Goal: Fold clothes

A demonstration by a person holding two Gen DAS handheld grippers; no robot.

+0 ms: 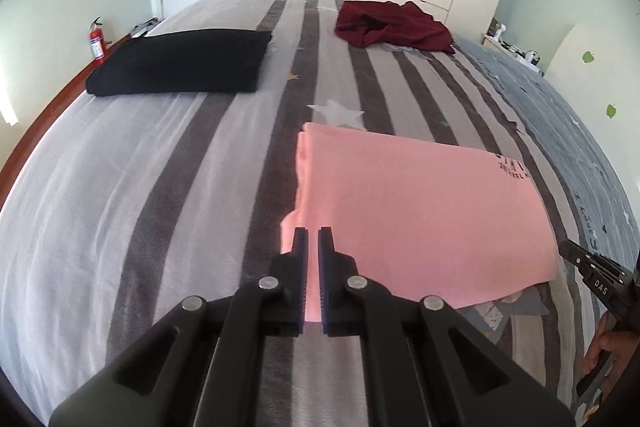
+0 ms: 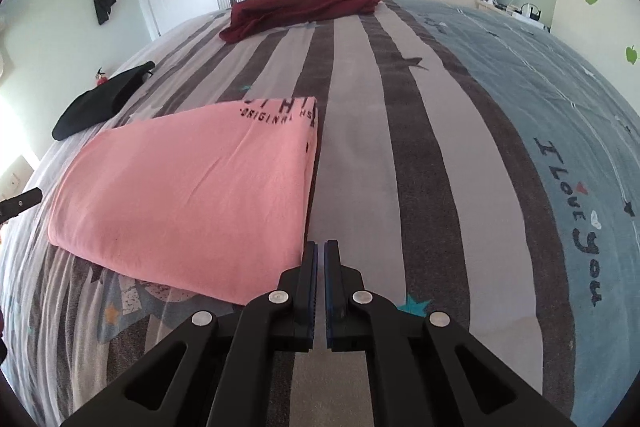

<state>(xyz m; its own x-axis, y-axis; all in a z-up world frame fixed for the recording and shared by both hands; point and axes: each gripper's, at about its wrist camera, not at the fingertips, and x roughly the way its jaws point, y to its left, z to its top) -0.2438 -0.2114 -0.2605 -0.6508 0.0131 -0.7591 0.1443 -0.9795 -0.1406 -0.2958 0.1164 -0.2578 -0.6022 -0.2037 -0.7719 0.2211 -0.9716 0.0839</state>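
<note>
A pink garment [image 1: 420, 203] [image 2: 192, 195] with black lettering lies folded into a flat rectangle on the striped bed [image 1: 120, 187] [image 2: 400, 167]. My left gripper [image 1: 313, 229] is shut at the garment's near left corner; pink shows through the thin slit between its fingers. In the right wrist view its tip [image 2: 24, 201] sits just off the garment's left edge. My right gripper [image 2: 321, 243] is shut beside the near right corner, with only bedsheet behind the slit. It also shows at the right edge of the left wrist view [image 1: 592, 267], with a hand [image 1: 608, 347] below it.
A folded black garment [image 1: 180, 61] [image 2: 100, 103] lies at the far left of the bed. A crumpled maroon garment [image 1: 392, 25] [image 2: 304, 5] lies at the far end. A blue-grey quilt [image 2: 560, 107] covers the right side. A fire extinguisher [image 1: 97, 41] stands by the left wall.
</note>
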